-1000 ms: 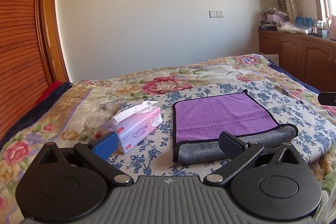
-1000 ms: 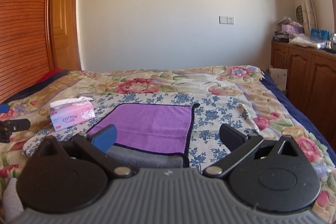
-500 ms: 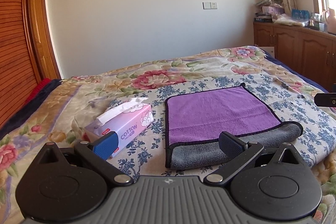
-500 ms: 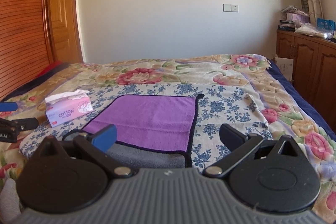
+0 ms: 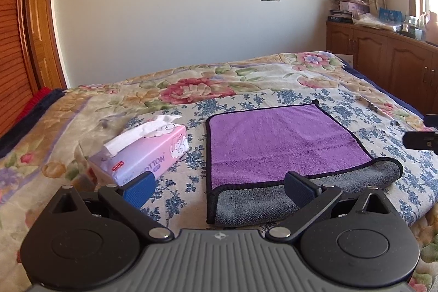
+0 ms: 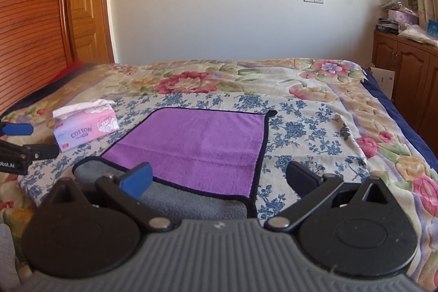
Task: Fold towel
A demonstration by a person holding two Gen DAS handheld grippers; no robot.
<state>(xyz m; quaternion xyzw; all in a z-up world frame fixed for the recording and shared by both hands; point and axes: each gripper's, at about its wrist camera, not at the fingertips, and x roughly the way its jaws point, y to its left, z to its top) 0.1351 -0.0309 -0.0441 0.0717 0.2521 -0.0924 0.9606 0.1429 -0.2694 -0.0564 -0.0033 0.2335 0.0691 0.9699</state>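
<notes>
Towel: the purple towel (image 5: 284, 141) lies flat on the blue-flowered cloth (image 5: 356, 106) spread over the bed, its near edge turned over so the grey underside (image 5: 262, 201) shows as a strip.
Left gripper: the left gripper (image 5: 219, 186) hangs above the towel's near left corner, jaws spread wide, nothing between them; its right finger overlaps the grey strip in view, but contact cannot be told.
Right gripper: the right gripper (image 6: 219, 177) is over the towel's near right part, jaws apart and empty; the towel's right edge runs between its fingers.
Tissue box: a pink tissue box (image 5: 147, 152) stands just left of the towel, apart from it, beside the left gripper's blue pad (image 5: 138, 189).
Bed: a flowered bedspread (image 6: 246, 75) lies under the cloth.
Surroundings: wooden cabinets (image 5: 383, 56) with clutter on top stand at the right, well away; a wooden door (image 6: 87, 4) at the left.
</notes>
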